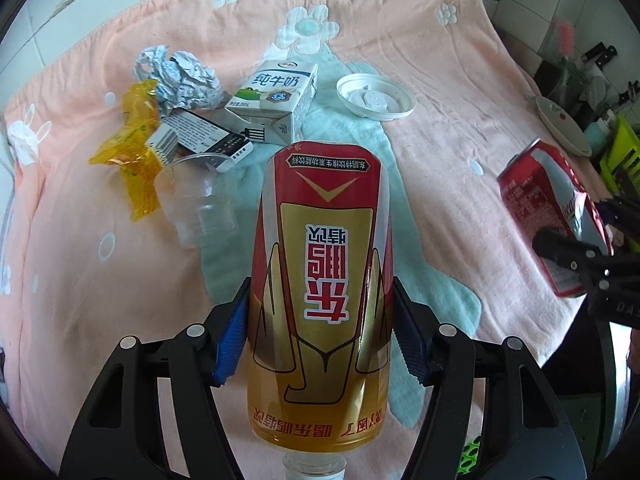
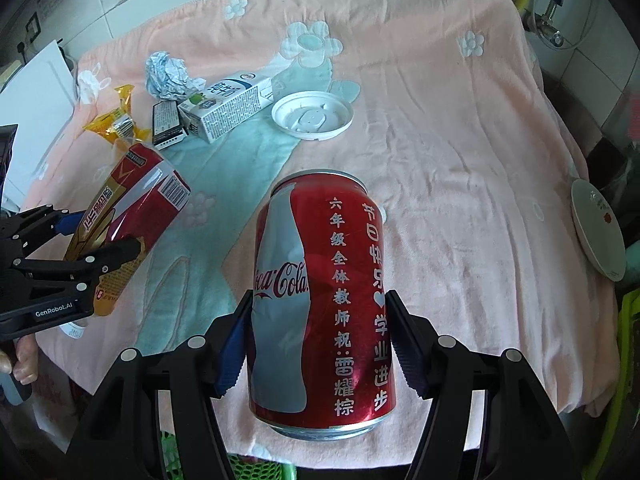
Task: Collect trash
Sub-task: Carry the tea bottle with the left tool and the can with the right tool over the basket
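Spread beneath everything I see is a pink towel with white flowers and a teal patch, my landmark here. Above its near edge, my left gripper is clamped on a gold-and-red drink bottle, blue pads pressed to both sides, neck toward the camera; its big Chinese characters read upside down. The arm carrying it shows "GenRobot.AI" in the right wrist view. Over the towel's near side, my right gripper is clamped on a dented red can, lettered "Coca-Cola" beside columns of white Chinese writing. On the towel's far left lie a milk carton with blue Chinese characters and a green apple picture, a flat black-and-white box with a barcode, an empty clear plastic cup on its side, a yellow wrapper and a ball of crumpled paper. A white plastic lid rests mid-towel, right of the carton. A white plate sits at the towel's right edge.
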The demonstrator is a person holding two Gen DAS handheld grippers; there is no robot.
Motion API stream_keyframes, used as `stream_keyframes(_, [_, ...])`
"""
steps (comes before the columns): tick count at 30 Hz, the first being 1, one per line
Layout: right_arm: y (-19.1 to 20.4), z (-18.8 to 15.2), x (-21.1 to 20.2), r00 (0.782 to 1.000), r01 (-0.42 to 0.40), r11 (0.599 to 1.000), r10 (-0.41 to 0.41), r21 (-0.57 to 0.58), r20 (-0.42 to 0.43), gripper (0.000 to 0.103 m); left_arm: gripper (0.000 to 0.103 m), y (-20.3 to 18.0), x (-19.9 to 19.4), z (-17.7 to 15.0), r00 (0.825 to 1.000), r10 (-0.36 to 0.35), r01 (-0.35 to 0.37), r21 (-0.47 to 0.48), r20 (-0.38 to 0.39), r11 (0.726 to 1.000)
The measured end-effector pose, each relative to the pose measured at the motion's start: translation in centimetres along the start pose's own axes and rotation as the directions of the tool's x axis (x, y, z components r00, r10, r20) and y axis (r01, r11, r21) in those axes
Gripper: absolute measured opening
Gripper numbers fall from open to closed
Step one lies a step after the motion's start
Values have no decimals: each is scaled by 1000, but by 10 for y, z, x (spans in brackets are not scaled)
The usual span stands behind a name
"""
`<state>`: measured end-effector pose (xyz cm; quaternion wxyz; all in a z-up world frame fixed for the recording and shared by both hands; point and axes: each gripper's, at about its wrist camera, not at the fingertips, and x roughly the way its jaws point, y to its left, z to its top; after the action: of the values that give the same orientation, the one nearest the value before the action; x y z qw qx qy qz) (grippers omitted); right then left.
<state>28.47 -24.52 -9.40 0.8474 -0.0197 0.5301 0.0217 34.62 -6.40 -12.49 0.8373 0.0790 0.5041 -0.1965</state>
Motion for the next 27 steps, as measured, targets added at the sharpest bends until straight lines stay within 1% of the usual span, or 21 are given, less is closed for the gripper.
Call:
stream_keyframes(7, [24,-25,-28,999,-9,999,12,-52,46,61,64,-3,-46,-25,997,13,-11,-34,70,999])
stream_keyframes(13, [46,-55,-57,996,-38,995,46,-93,80,62,64,2,-91,-59,991,49,-40,-74,125,996])
stream_keyframes(17, [60,-78,-77,993,-51,990,65,-129,100,62,64,5,-116,-84,987,67,-52,-109,145,993])
stream_keyframes(21, [75,-103,-96,990,-60,985,79,-162,117,62,64,3,-140,-109,982,92,-73,-121,162,990])
stream_keyframes(27, [94,-131,-111,988,-76,975,102,-208,119,62,64,0,-173,-147,975,122,-92,-162,188,982])
